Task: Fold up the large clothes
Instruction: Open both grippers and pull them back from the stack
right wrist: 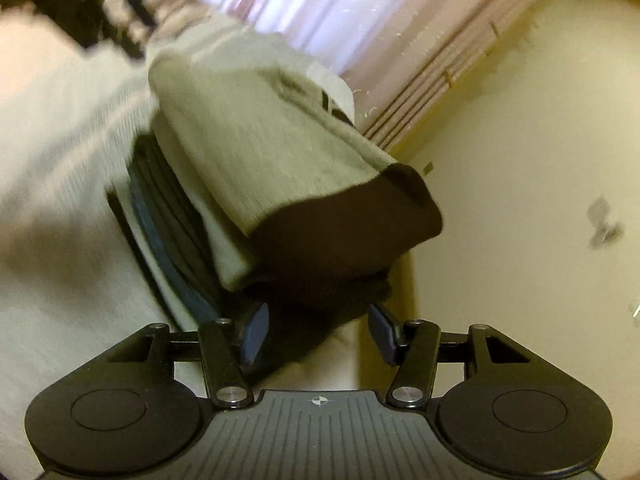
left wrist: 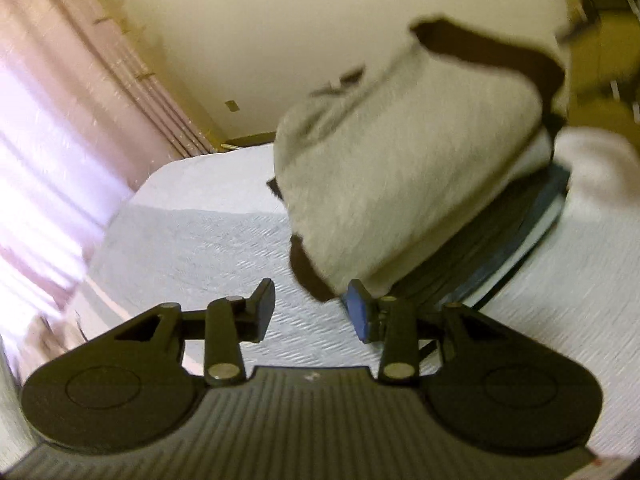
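A folded beige knit sweater (left wrist: 408, 168) with dark brown trim lies on top of a stack of folded dark and blue clothes (left wrist: 508, 248) on a white bed (left wrist: 192, 248). My left gripper (left wrist: 312, 312) is open just in front of the sweater's near brown corner, with nothing between its fingers. In the right wrist view the same sweater (right wrist: 256, 152) tops the stack (right wrist: 168, 216). Its brown hem (right wrist: 344, 232) hangs down between the spread fingers of my right gripper (right wrist: 319, 332), which is open. Both views are motion-blurred.
A pink curtain (left wrist: 60, 128) (right wrist: 340, 8) hangs beside the bed, and a cream wall (left wrist: 280, 40) (right wrist: 520, 200) stands behind it. White bedcover (right wrist: 60, 240) spreads around the stack. A dark blurred shape (right wrist: 100, 8) shows at the far side of the stack.
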### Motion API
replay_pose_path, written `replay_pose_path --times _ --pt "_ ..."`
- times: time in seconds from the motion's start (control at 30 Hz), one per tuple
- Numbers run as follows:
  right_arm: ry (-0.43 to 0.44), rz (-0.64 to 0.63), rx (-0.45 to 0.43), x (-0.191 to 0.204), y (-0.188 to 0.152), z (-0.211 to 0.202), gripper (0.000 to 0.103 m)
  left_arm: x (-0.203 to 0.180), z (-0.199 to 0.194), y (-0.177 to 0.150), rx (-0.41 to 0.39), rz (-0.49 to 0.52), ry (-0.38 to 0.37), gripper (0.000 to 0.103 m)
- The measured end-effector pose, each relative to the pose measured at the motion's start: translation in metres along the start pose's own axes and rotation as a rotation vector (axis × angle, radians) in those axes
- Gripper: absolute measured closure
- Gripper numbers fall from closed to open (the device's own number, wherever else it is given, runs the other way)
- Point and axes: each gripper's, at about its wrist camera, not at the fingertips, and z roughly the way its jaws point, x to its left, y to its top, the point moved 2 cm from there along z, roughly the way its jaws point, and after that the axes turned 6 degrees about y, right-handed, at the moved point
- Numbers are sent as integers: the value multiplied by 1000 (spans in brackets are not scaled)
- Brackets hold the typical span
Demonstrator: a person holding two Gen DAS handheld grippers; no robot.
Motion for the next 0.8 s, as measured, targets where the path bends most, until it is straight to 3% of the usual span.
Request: replay_pose_path --times 0.1,0.17,0.23,0.3,0.4,0.5,0.8 --pt "115 247 -7 0 18 4 51 -9 -8 12 24 -131 -53 63" --pt "176 440 -8 -2 24 2 46 -11 -12 14 62 -258 -90 53" --pt "203 593 -3 -2 25 -5 31 -10 -11 14 112 -385 -109 42" --pt "204 694 -3 -1 30 -14 25 -9 -19 11 149 -478 -113 30" --pt "177 780 -4 11 37 -33 20 -11 -34 6 185 -576 -109 10" --pt "133 841 -2 24 40 -56 18 -8 -55 -1 186 -619 -96 1" --pt "42 941 -11 78 46 -120 17 6 -131 -34 172 -623 -92 1"
